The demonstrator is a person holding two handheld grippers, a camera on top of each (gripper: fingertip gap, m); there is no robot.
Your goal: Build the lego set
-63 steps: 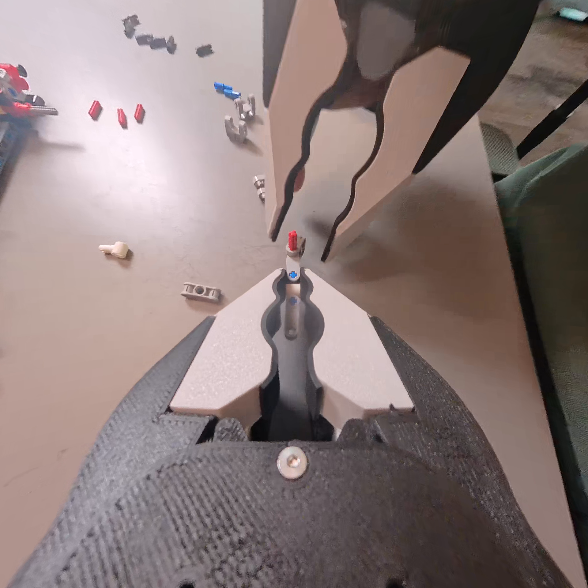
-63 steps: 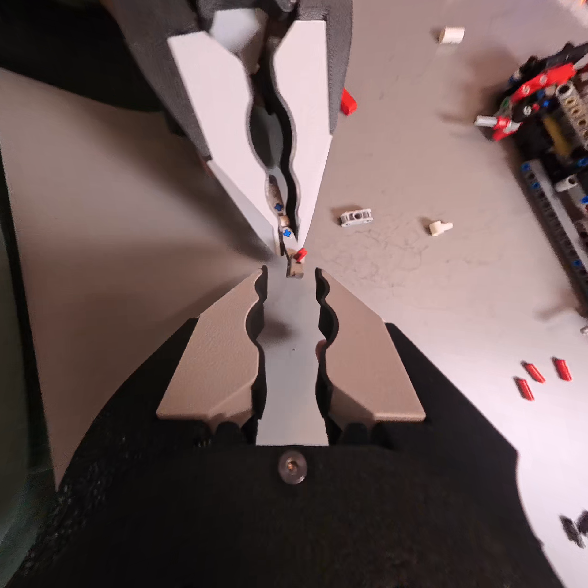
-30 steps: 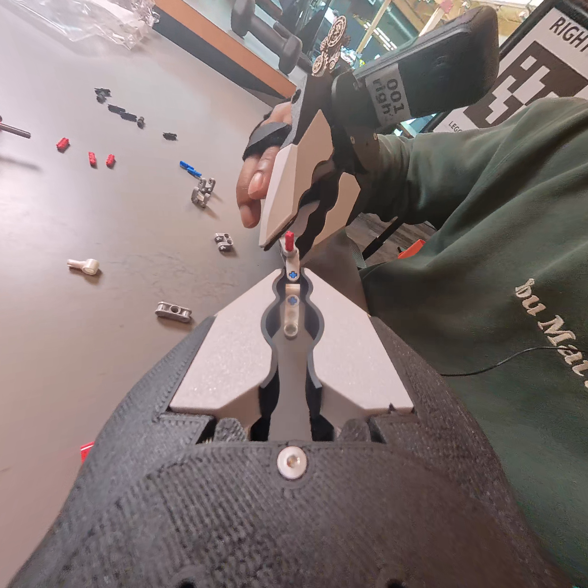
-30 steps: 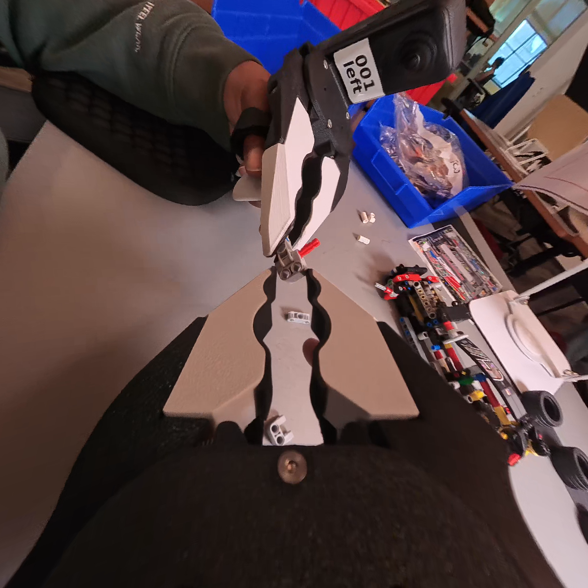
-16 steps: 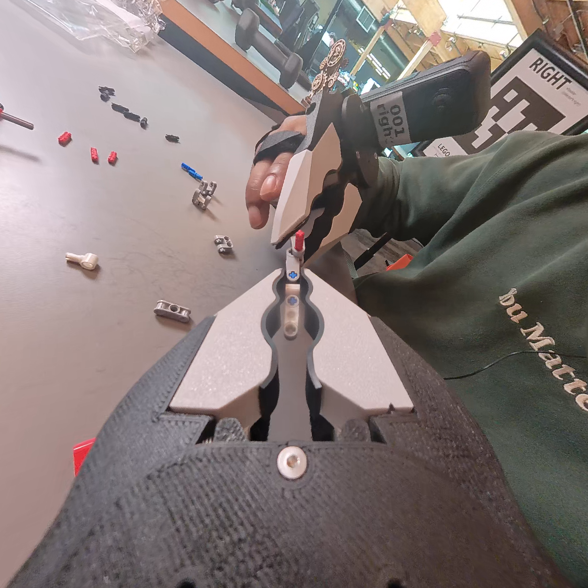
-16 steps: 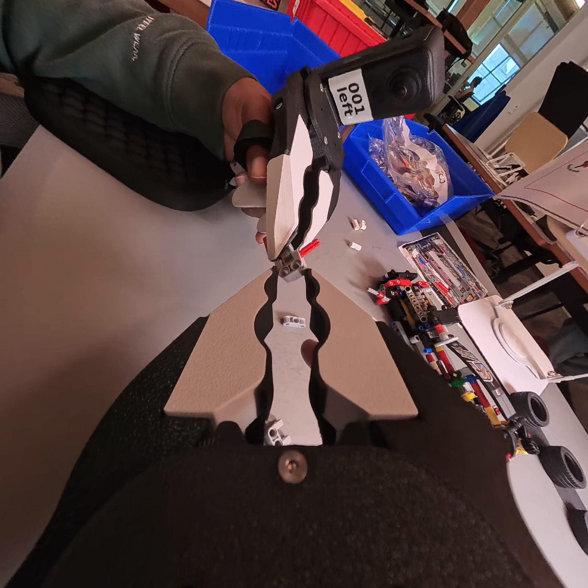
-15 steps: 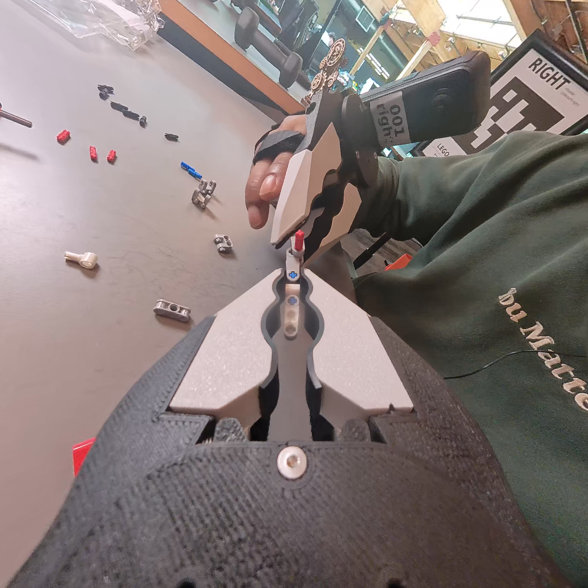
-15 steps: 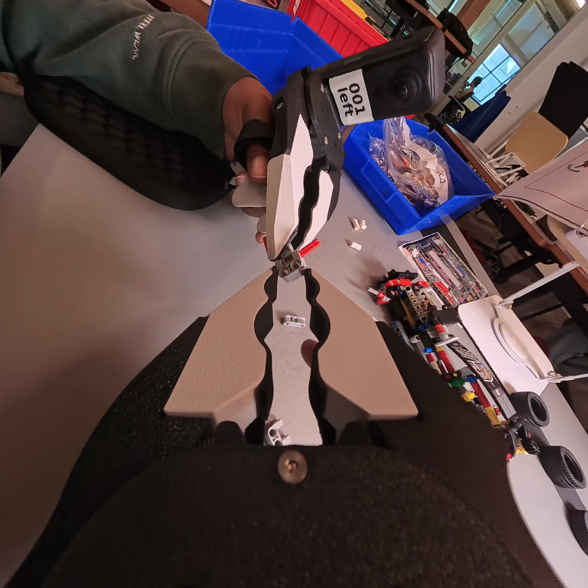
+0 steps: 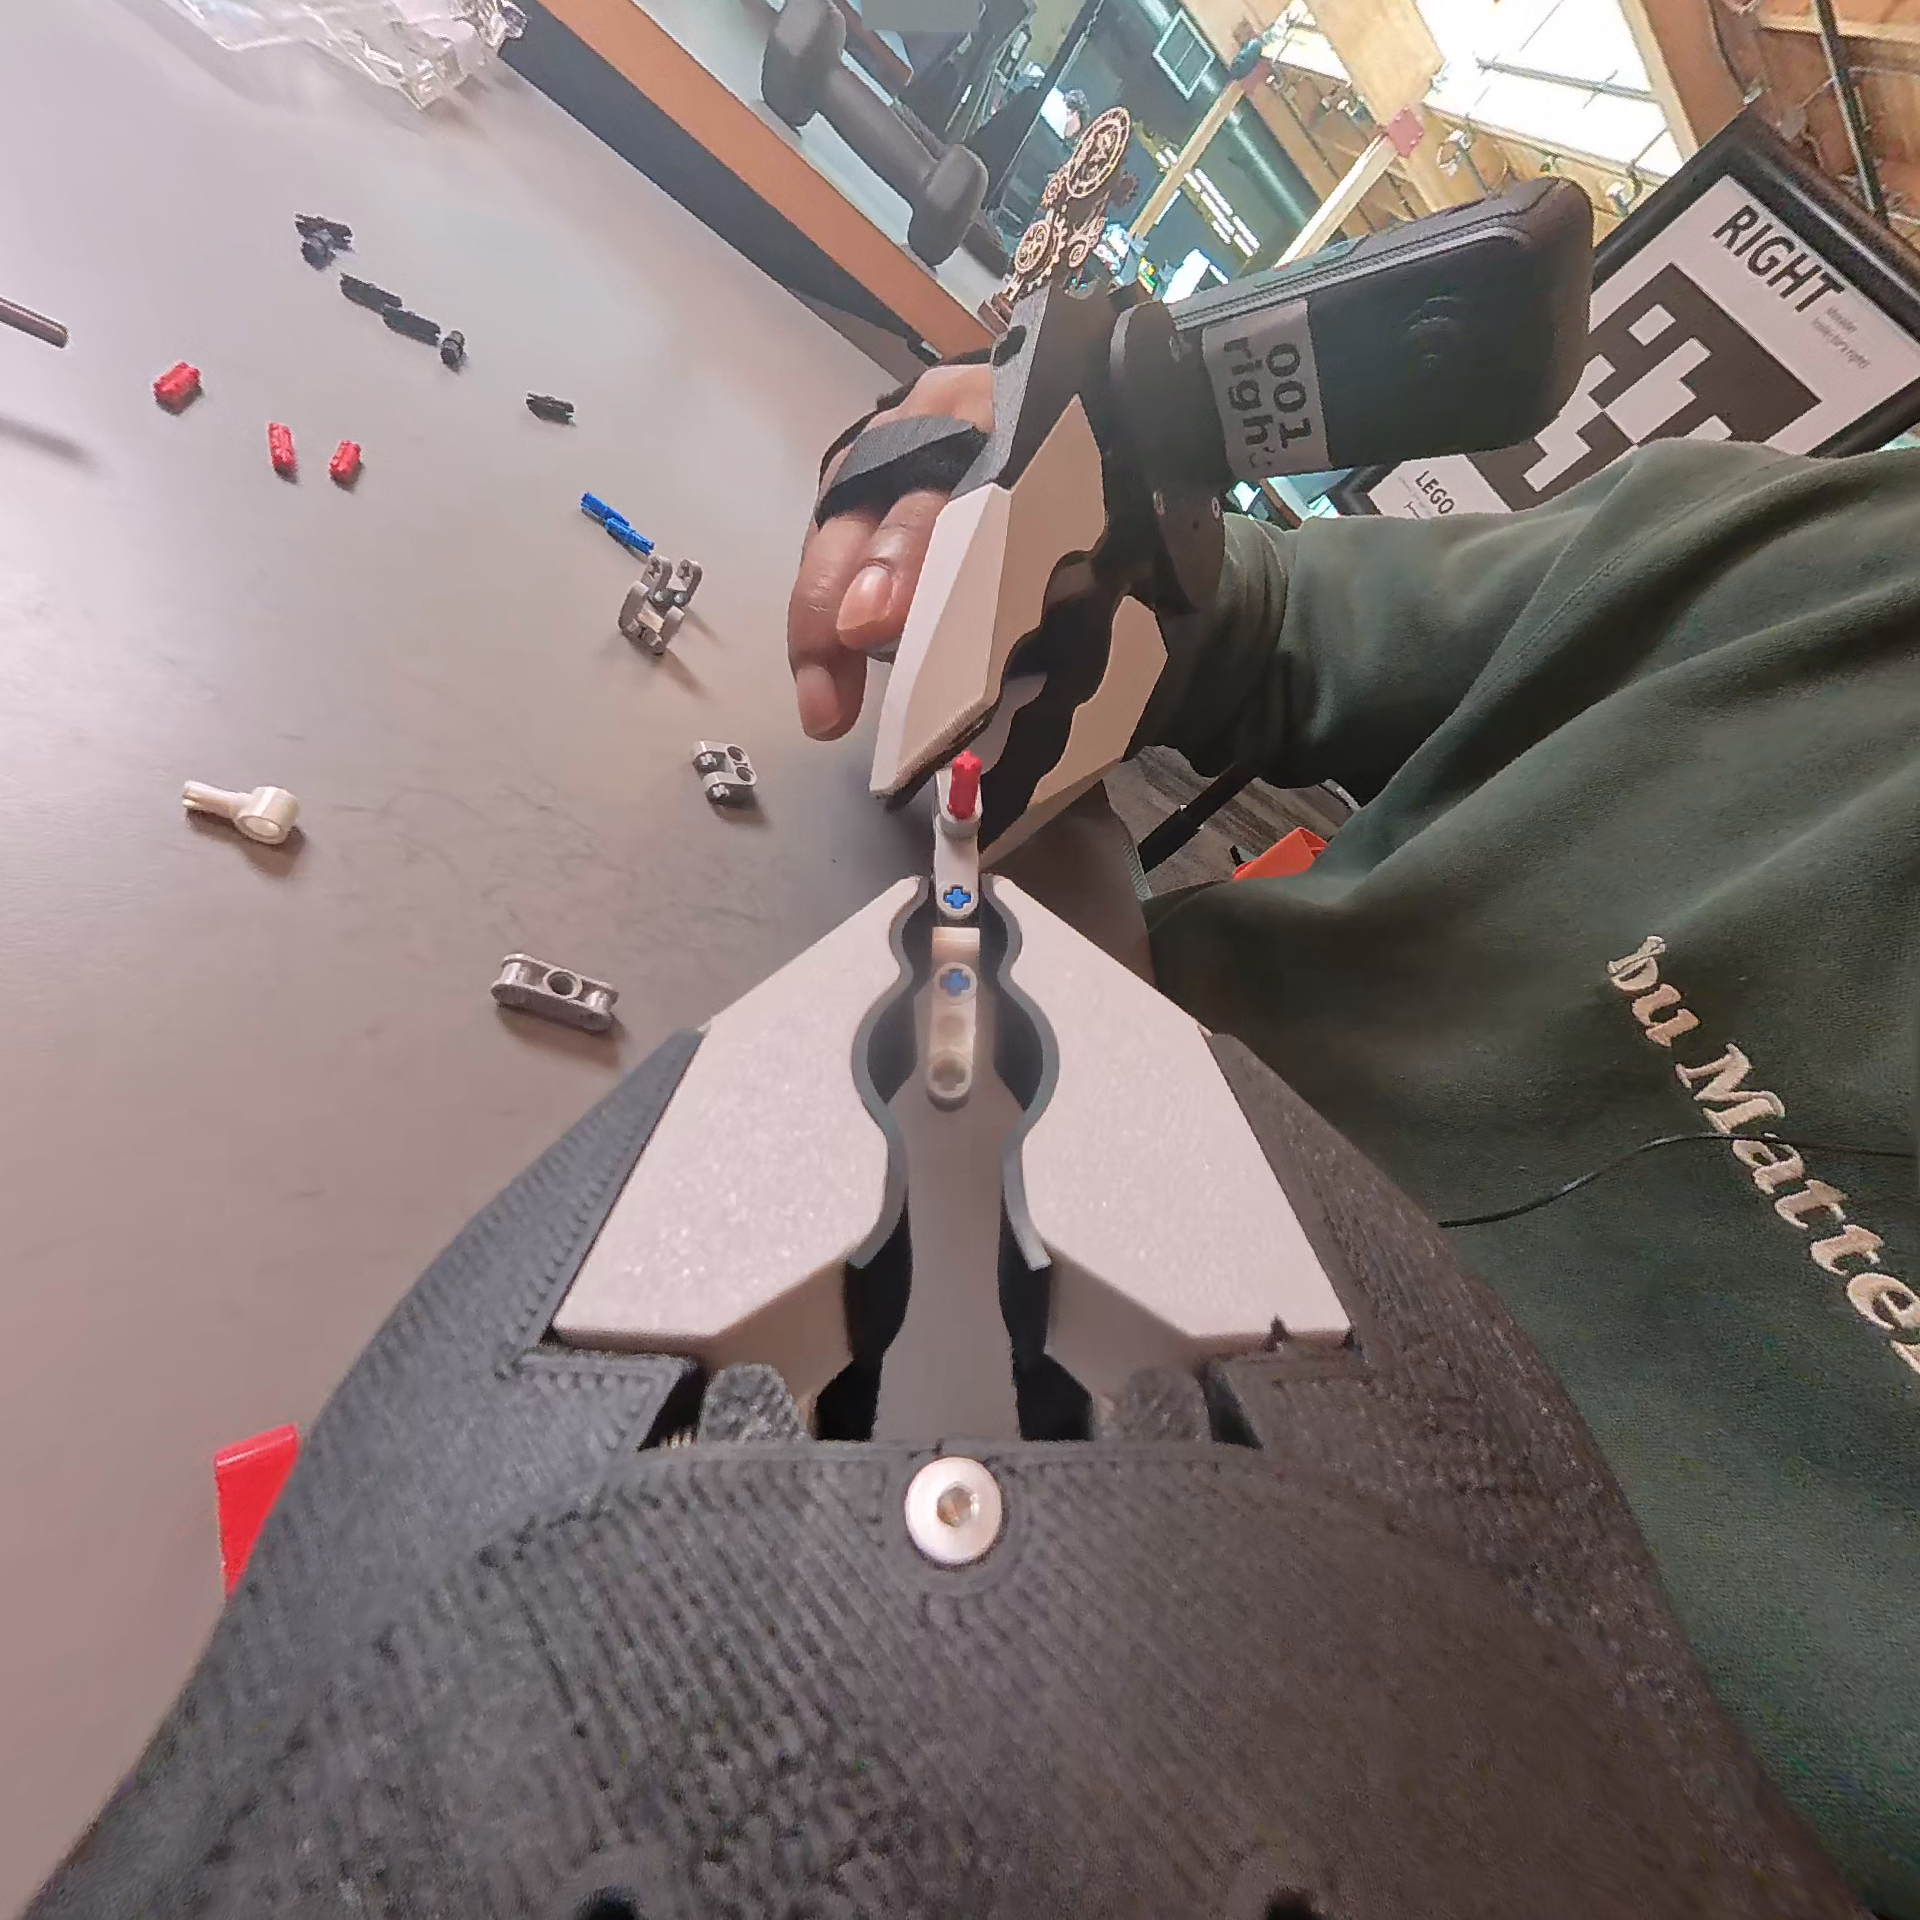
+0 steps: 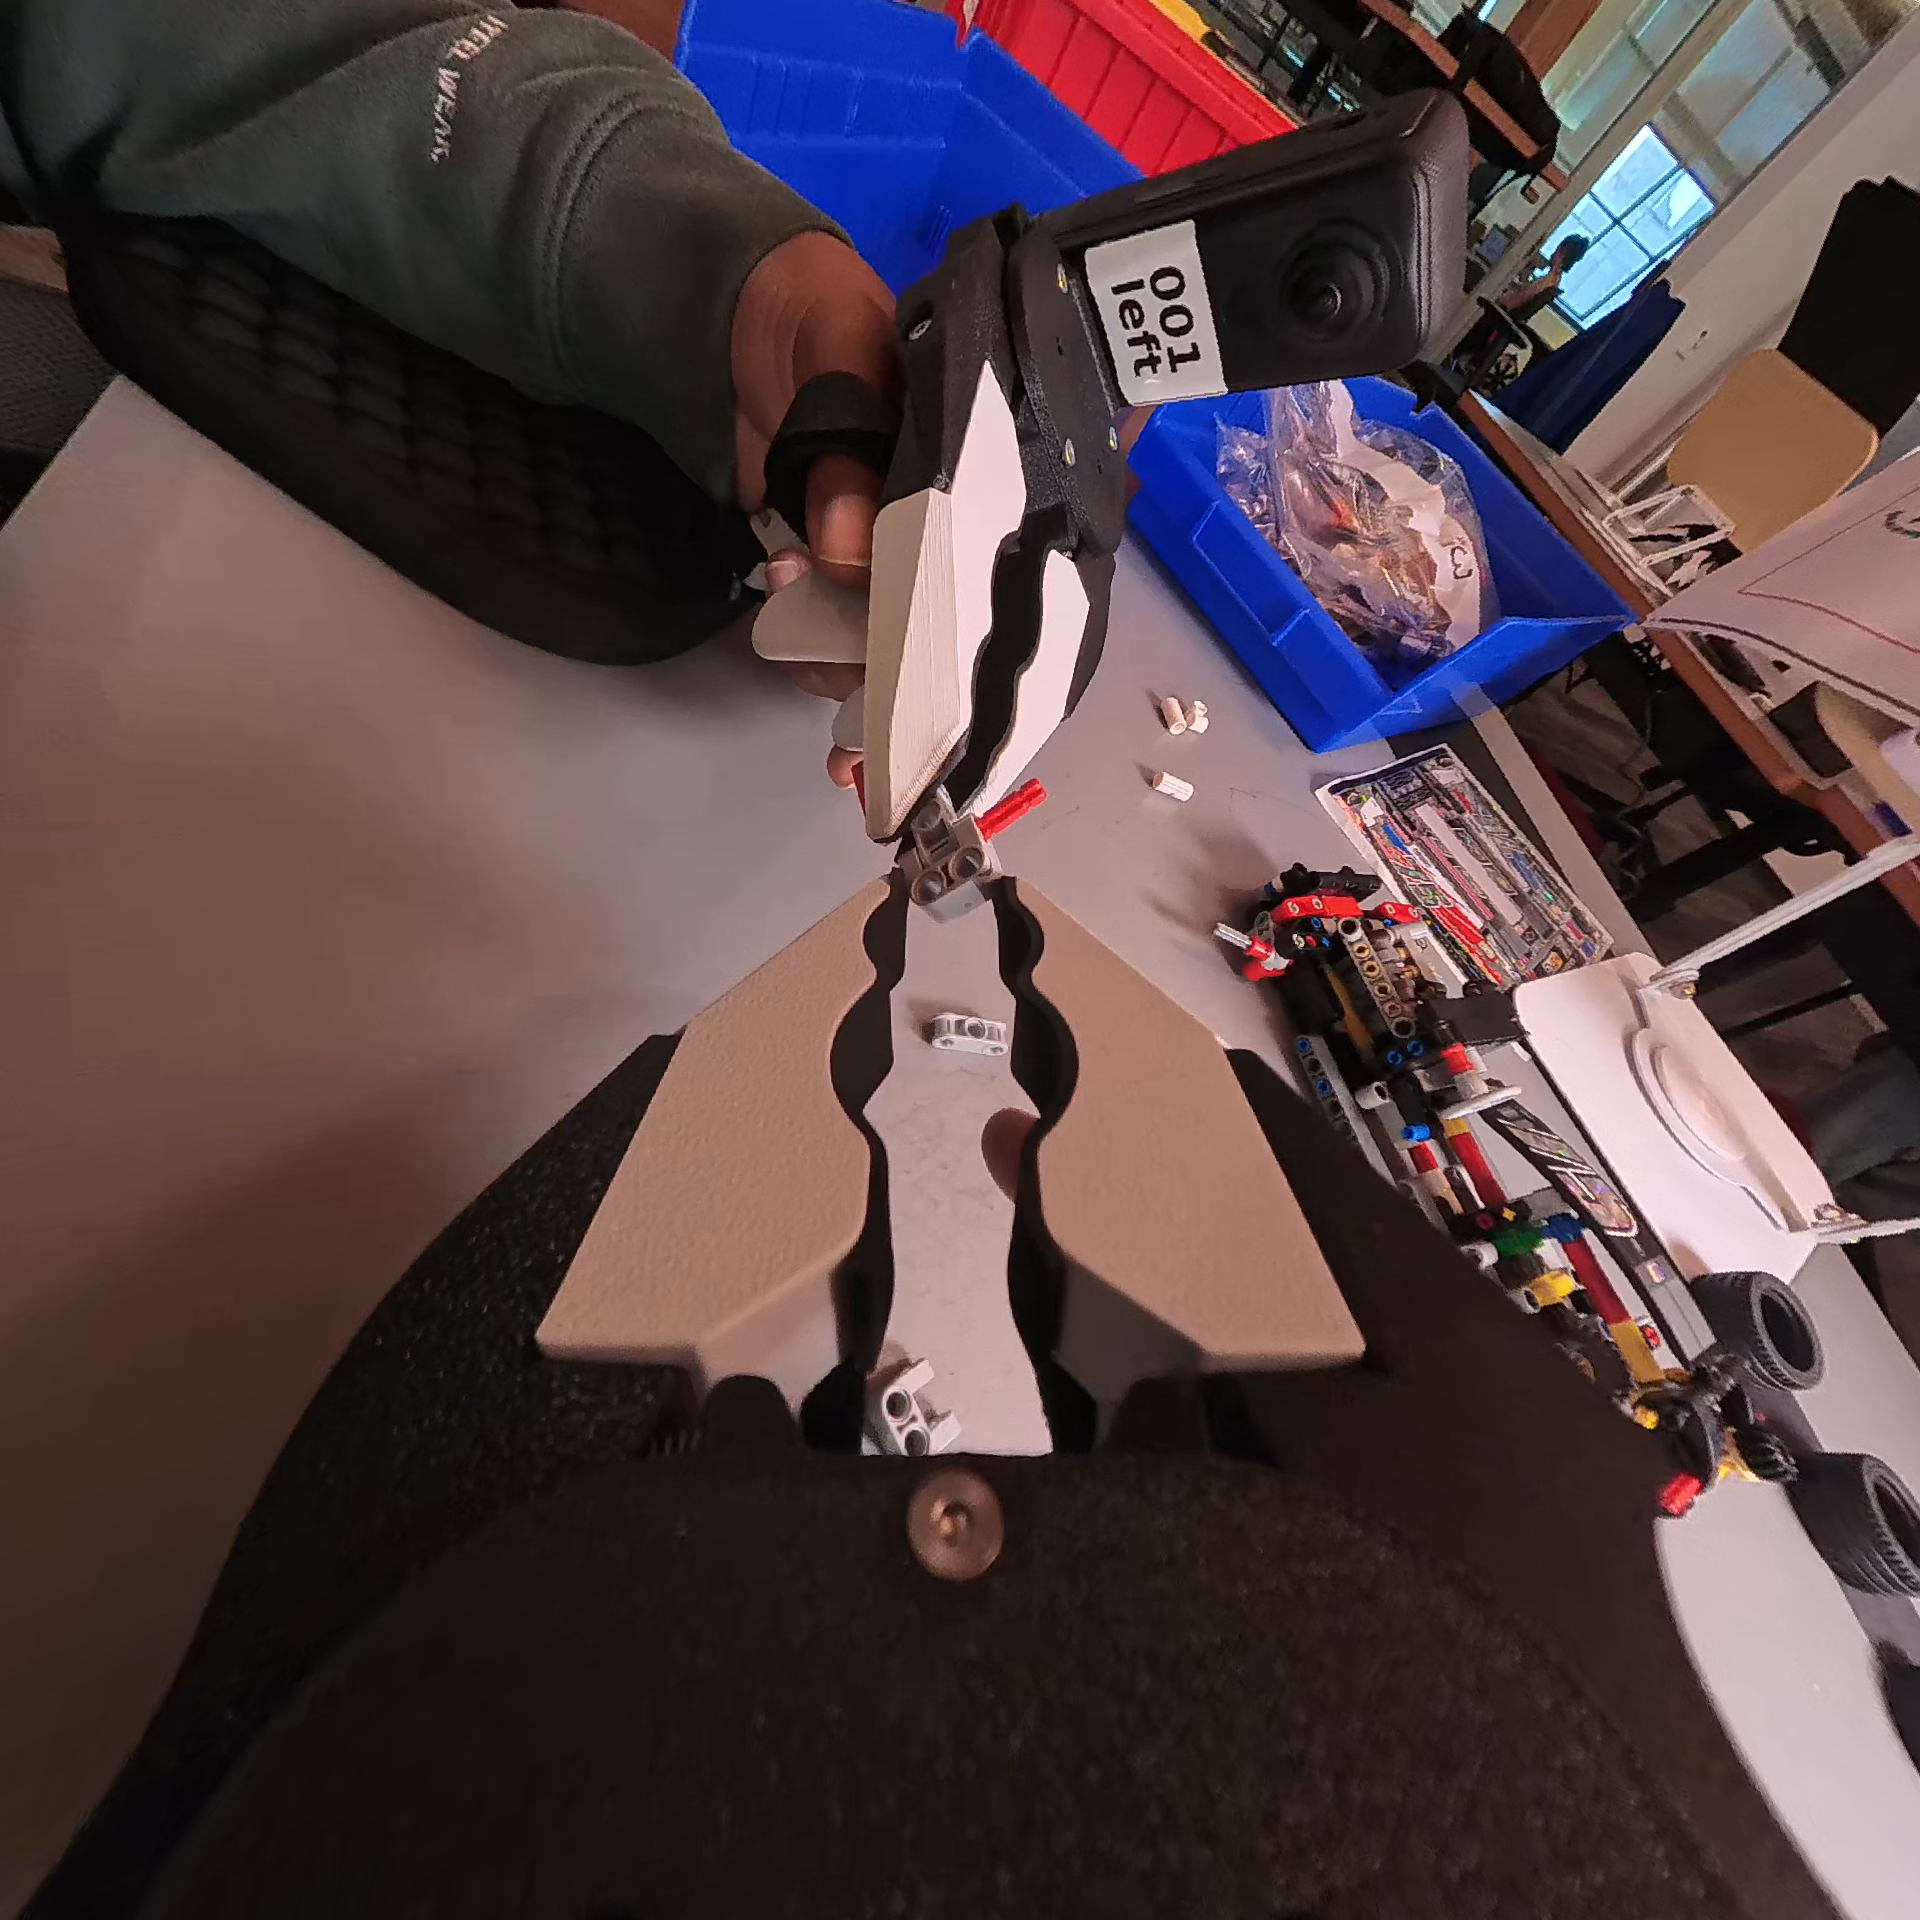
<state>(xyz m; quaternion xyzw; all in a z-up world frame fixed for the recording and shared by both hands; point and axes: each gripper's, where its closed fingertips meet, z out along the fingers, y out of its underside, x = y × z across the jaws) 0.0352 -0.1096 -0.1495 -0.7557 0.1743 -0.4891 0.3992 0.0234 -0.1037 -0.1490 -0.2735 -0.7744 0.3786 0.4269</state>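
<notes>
My left gripper (image 9: pixel 956 888) is shut on a small grey lego assembly (image 9: pixel 954 1003) with blue pins. It holds the assembly in the air above the table. A grey connector (image 10: pixel 951 862) with a red pin (image 10: pixel 1010 808) sits at the assembly's far end. My right gripper (image 10: pixel 953 883) is open by a narrow gap, with its fingertips on either side of that connector. In the left wrist view the right gripper (image 9: pixel 940 826) comes in from the upper right, and the red pin (image 9: pixel 966 784) stands between its fingers. The left gripper (image 10: pixel 930 821) also shows in the right wrist view.
A partly built lego vehicle (image 10: pixel 1455 1091) with black wheels (image 10: pixel 1766 1340) lies at the right, beside a booklet (image 10: pixel 1455 862) and a blue bin (image 10: pixel 1351 582). Loose pieces lie on the table: a grey beam (image 9: pixel 551 992), a tan connector (image 9: pixel 244 810), red pins (image 9: pixel 275 447) and blue pins (image 9: pixel 618 525).
Since two seconds ago both grippers have lifted off the table and tilted up, still tip to tip. Over the last half second they have hardly moved.
</notes>
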